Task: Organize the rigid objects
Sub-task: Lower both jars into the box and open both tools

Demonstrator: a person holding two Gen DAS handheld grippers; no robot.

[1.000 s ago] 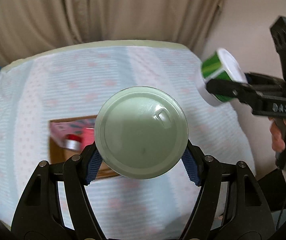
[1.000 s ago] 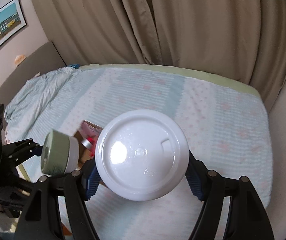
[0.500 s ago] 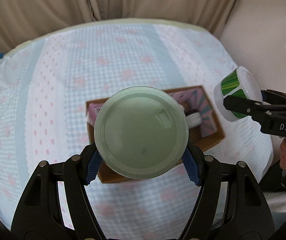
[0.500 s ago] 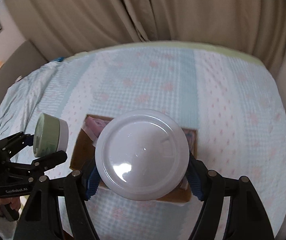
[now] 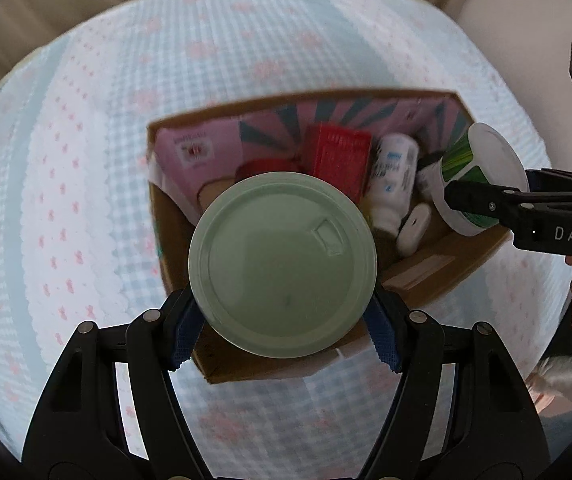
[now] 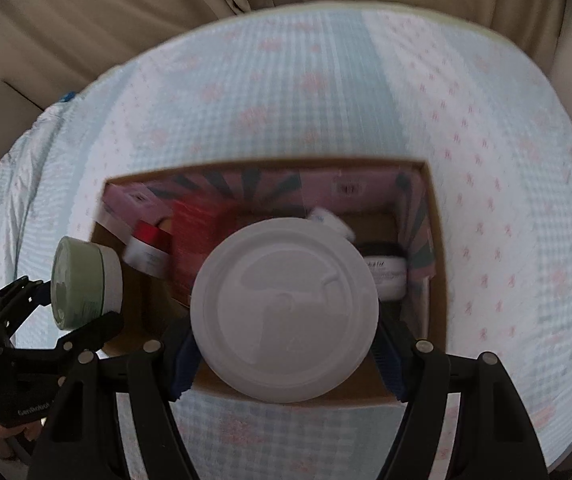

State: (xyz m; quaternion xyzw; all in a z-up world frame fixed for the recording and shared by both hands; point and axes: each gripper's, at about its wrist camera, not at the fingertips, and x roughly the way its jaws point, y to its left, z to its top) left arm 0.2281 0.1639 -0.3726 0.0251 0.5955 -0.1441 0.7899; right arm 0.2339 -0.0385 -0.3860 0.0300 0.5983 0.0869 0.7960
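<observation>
Jars held above cardboard box (image 5: 426,280): left gripper (image 5: 281,312) clamps green-lidded jar (image 5: 281,264); right gripper (image 6: 286,344) clamps white-lidded jar (image 6: 283,308). Box lies directly beyond both sets of fingers, already crowded with red box (image 5: 338,156) and white bottle (image 5: 392,176). Risk: release onto this clutter may leave either jar tilted or rolling.

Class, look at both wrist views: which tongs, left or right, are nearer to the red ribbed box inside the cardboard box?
Left. The left tongs, holding the pale green-lidded jar, hang just in front of the red ribbed box. The right tongs, holding the white-lidded jar, sit further right.
</observation>
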